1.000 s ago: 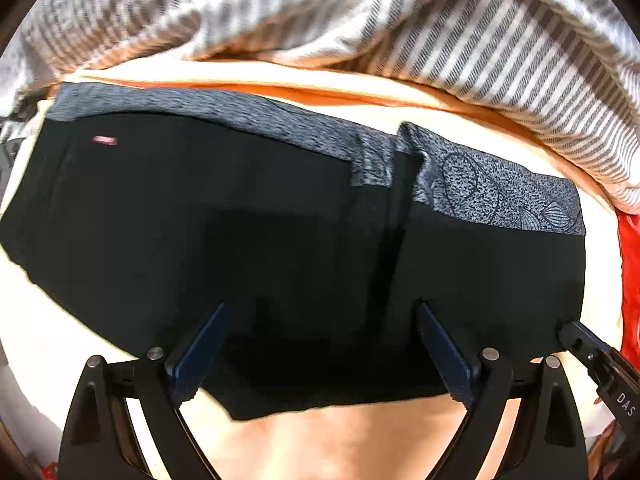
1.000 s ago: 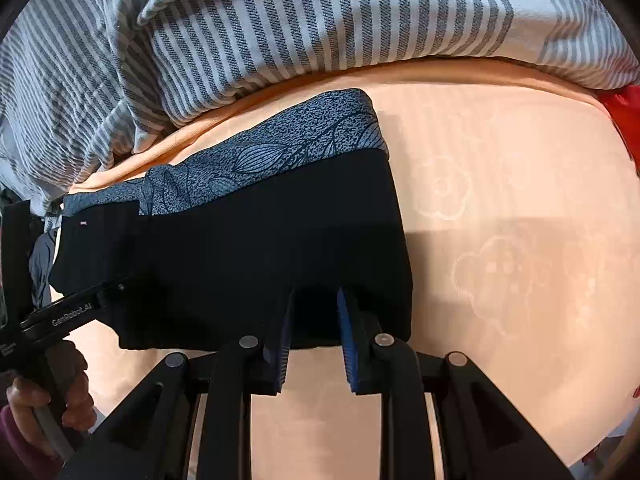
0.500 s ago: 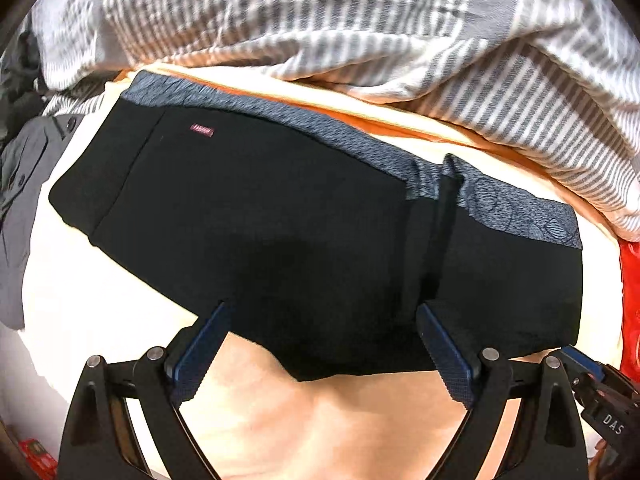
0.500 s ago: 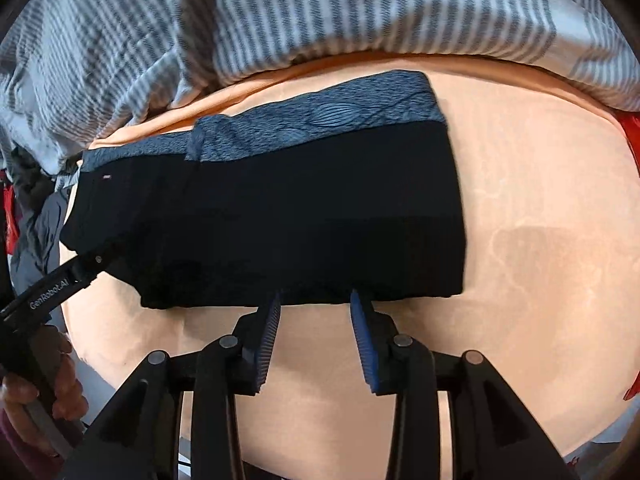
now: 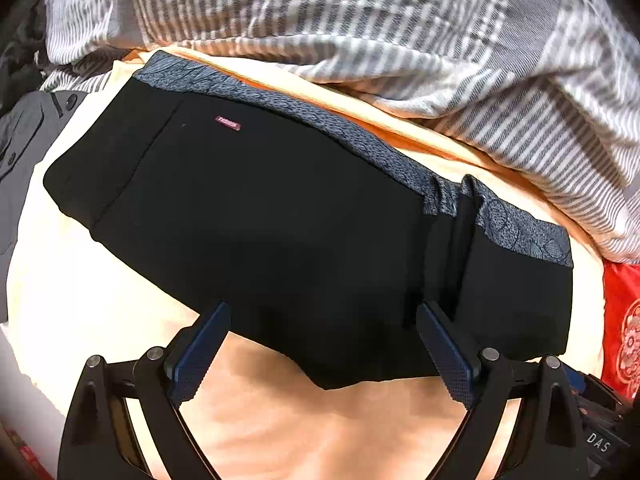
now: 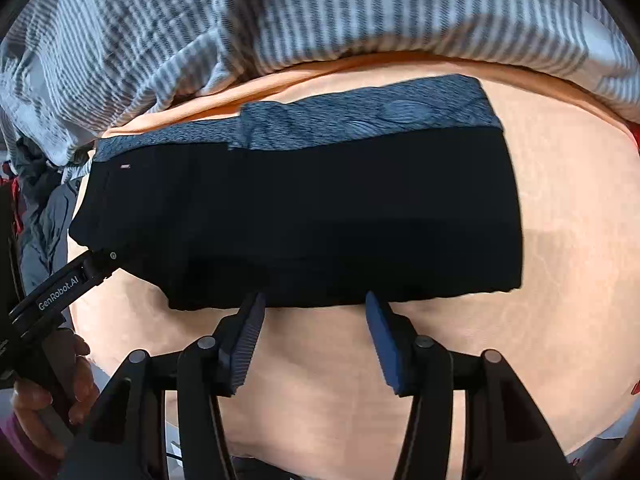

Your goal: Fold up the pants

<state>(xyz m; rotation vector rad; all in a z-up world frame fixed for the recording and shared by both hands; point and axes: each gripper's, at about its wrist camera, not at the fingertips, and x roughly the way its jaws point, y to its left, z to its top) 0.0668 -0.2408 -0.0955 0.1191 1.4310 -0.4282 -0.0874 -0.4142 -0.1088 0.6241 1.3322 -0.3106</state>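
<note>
Black pants [image 5: 280, 232] with a grey-blue patterned waistband [image 5: 320, 120] lie folded in a flat rectangle on a peach bed sheet [image 5: 300, 420]. A small red label [image 5: 228, 123] shows near the waistband. My left gripper [image 5: 320, 344] is open and empty, its tips just over the pants' near edge. In the right wrist view the same pants [image 6: 320, 216] lie ahead, and my right gripper [image 6: 314, 328] is open and empty just short of their near edge. The left gripper [image 6: 60, 292] also shows there at the pants' left corner.
A grey striped duvet [image 5: 360, 32] is bunched along the far side of the bed. Dark grey clothing [image 5: 24, 140] lies at the left edge. A red patterned cloth [image 5: 624, 320] lies at the right. Bare sheet [image 6: 560, 240] extends right of the pants.
The right gripper has opened and let go of the pants' near edge. Both grippers have drawn back toward me, so more of the pants shows. The pants stay flat.
</note>
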